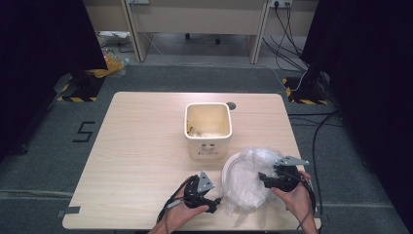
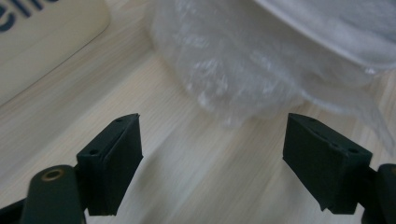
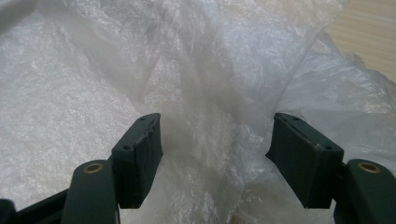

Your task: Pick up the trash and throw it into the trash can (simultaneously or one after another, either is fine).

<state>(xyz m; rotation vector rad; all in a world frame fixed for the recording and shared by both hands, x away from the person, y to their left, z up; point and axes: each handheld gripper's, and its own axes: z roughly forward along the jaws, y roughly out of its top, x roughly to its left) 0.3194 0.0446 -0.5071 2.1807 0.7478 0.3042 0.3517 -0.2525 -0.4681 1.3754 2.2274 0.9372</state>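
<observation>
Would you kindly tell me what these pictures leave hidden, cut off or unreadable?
- Crumpled clear plastic bag: whether it holds anything; its cloudy folds hide the inside in the high view and the right gripper view.
- Square cream plastic bin: front label too small to read in the high view; cut off by the edge in the left gripper view.
- Bin's contents: yellowish scraps, too small to identify.
- Right tool: film lies between its open jaws; contact unclear.
</observation>
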